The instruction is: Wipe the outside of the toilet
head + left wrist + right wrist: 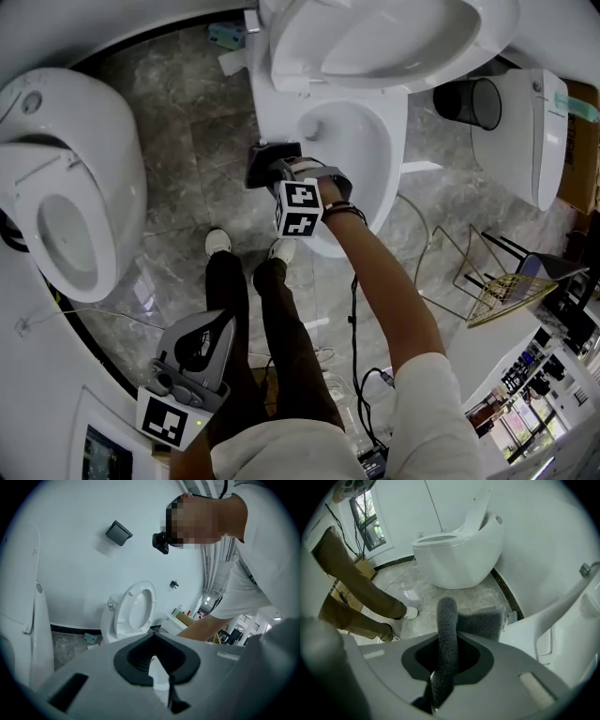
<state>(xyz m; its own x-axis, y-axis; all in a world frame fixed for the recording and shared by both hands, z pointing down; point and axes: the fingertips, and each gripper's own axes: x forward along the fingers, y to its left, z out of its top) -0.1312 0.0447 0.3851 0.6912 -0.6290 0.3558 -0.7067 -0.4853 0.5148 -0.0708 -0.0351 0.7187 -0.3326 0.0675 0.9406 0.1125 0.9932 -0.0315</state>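
**Right gripper holding a cloth at the side of a toilet**

Head view. The toilet [272, 103] stands at 12 o'clock with its seat and lid raised. The right gripper [264, 165], just off centre toward 11 o'clock, reaches to the left outer wall of the bowl. Its jaws are clamped on a dark grey cloth [274, 152] that lies at that wall. The left gripper [217, 326] hangs at 7 o'clock, well apart from the toilet, above the marble floor [187, 141]. A second toilet [75, 178] sits at 9 o'clock and a black waste bin [469, 101] at 2 o'clock. The person's trouser legs [281, 337] run toward 6 o'clock.

Right gripper view. The cloth [480, 623] stands folded between the jaws of the right gripper [447, 644], with the toilet's white wall [562, 620] at 3 o'clock.

Left gripper view. The jaws of the left gripper [152, 637] are drawn together with nothing between them. The toilet [123, 616] lies beyond, just above centre.
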